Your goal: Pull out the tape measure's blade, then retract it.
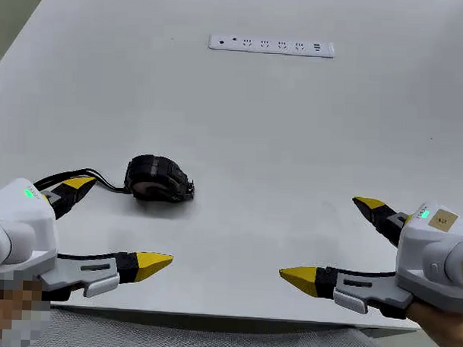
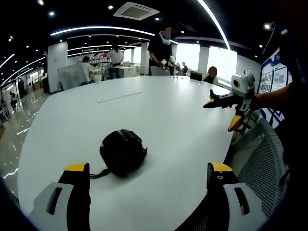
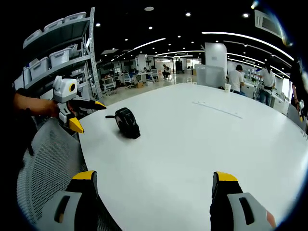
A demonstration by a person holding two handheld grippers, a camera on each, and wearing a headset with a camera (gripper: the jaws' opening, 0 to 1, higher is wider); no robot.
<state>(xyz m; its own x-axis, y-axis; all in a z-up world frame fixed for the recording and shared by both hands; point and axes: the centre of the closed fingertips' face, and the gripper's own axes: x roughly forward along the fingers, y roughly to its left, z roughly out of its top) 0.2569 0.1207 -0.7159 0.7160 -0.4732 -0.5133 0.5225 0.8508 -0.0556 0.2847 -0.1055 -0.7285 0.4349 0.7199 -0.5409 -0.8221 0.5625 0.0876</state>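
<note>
the black tape measure (image 1: 159, 178) rests on the white surface (image 1: 293, 137), free of both tongs. a thin black strap (image 1: 72, 174) runs from its case toward the person's left and reaches the far jaw of the left tongs (image 1: 123, 221); whether strap and jaw touch i cannot tell. the left tongs are open, jaws spread wide and empty. they sit to the near left of the tape measure, with the far yellow tip near it and the other tip closer to the person than it. in the left gripper view the tape measure (image 2: 122, 151) lies just ahead of the two yellow tips, between their lines and closer to the left one. the right tongs (image 1: 322, 237) are open too, wide and holding nothing. they are well apart from the tape measure on its right side, near the surface's front edge. in the right gripper view the tape measure (image 3: 127, 122) sits ahead and off to the left, with the left tongs (image 3: 90, 118) beside it at the surface's edge. a white power strip (image 1: 271, 45) lies flat on the surface well beyond the tape measure, on the side away from the person. nearer than the tape measure, past the surface's edge, is a grey mesh chair back (image 1: 210, 336). far behind the tape measure in the gripper views, people (image 2: 161, 48) stand at other tables and shelving with bins (image 3: 57, 53) lines a wall.
</note>
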